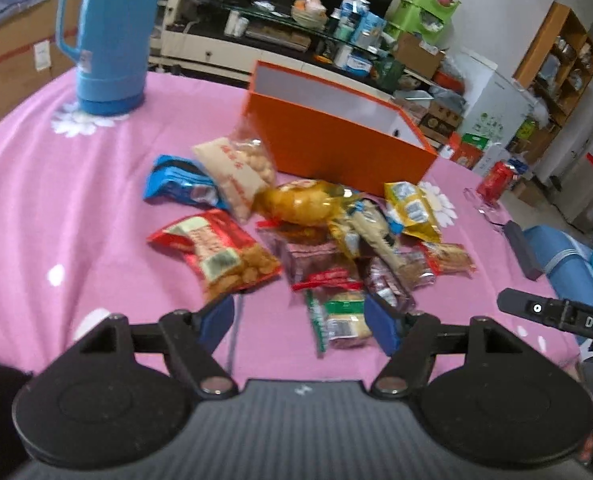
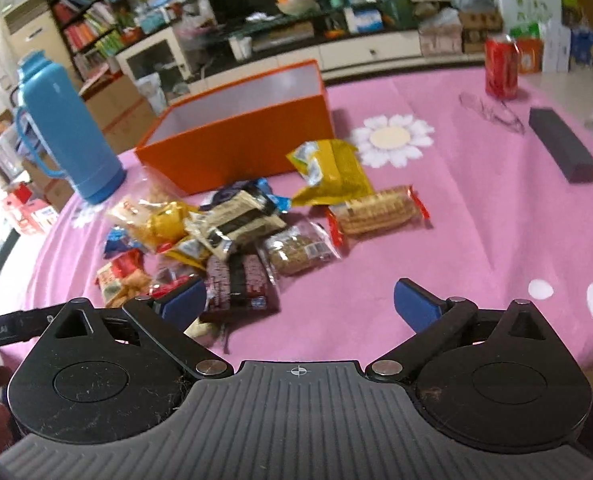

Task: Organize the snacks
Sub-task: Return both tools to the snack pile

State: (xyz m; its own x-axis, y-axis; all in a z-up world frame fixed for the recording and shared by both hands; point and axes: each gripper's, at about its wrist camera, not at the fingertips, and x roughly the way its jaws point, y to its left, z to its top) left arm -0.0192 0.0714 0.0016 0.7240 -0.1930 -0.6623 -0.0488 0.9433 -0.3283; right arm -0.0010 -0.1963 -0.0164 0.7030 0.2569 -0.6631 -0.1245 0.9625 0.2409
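Observation:
A pile of snack packets lies on the pink tablecloth in front of an open orange box. The pile holds a red packet, a blue packet, a white packet of round snacks and a yellow packet. My left gripper is open and empty, just short of the pile's near edge. In the right wrist view the pile and the box show again. My right gripper is open and empty, near a dark purple packet.
A blue thermos stands at the table's far left. A red can, glasses and a dark long case lie to the right. The pink tablecloth has white flower prints. The right gripper's body shows at the left view's right edge.

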